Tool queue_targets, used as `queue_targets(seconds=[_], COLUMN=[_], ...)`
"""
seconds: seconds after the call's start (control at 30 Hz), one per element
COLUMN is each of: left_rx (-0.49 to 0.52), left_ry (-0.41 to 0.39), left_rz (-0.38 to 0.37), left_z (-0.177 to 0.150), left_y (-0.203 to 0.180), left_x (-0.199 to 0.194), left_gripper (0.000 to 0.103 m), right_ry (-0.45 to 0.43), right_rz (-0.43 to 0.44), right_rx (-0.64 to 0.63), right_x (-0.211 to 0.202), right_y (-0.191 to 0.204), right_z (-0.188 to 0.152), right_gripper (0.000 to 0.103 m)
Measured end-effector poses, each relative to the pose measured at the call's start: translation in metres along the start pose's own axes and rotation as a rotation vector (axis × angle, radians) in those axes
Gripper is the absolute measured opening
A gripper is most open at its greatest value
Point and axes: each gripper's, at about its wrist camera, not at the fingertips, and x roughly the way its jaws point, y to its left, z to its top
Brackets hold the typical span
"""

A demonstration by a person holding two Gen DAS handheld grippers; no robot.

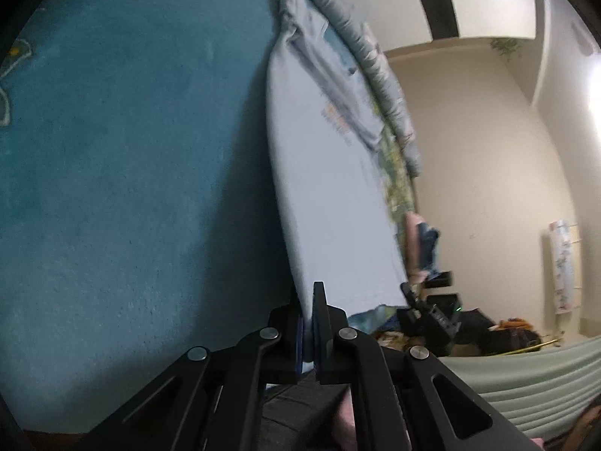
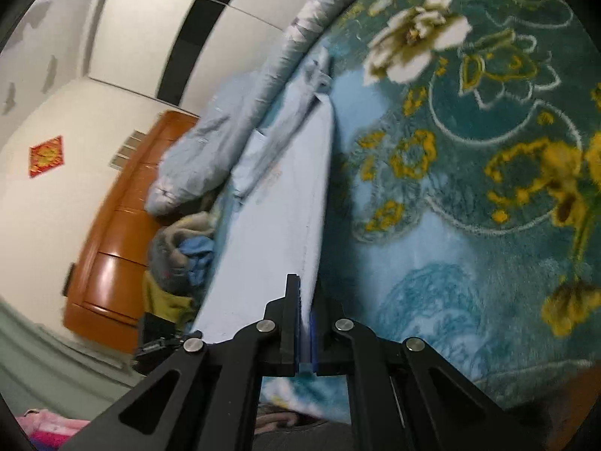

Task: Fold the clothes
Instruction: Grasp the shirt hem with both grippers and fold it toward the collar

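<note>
I am clamping the left claw [image 1: 308,323] tight on one near corner of the pale blue shirt [image 1: 323,188], and the right claw [image 2: 305,323] is pinching the other near corner the same way, so the hem is hanging taut between them, ready for a fold. The rest of the shirt is lying stretched away over the teal flowered blanket [image 2: 469,188] on the bed, collar end bunched against the rolled quilt [image 2: 210,150]. Both claws are angling gently downward.
</note>
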Motion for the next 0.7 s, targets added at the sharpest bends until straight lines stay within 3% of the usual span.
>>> queue_targets(seconds=[0.17,0.3,0.57,0.7], left_rx=[0.015,-0.022,-0.233,-0.266], left_ry=[-0.091,-0.149,-0.143,-0.156], left_rz=[-0.128,-0.167,-0.198,-0.172], left_z=[0.056,0.12,0.248,0.299], left_y=[-0.026,-0.03,-0.004,-0.001], left_x=[-0.003,-0.002,0.052,0.078], left_gripper=[0.003,0.003,0.003,0.003], right_ry=[-0.041,-0.061,-0.034,-0.016], right_rz=[0.055,0.041,-0.064,-0.133], right_rx=[-0.042,-0.059,0.093,0.112], right_x=[0.012,0.042,0.121,0.163], right_y=[0.035,0.057,0.03,0.02], right_z=[0.05,0.112,0.224,0.271], right_gripper=[0.004,0.004,0.004,0.004])
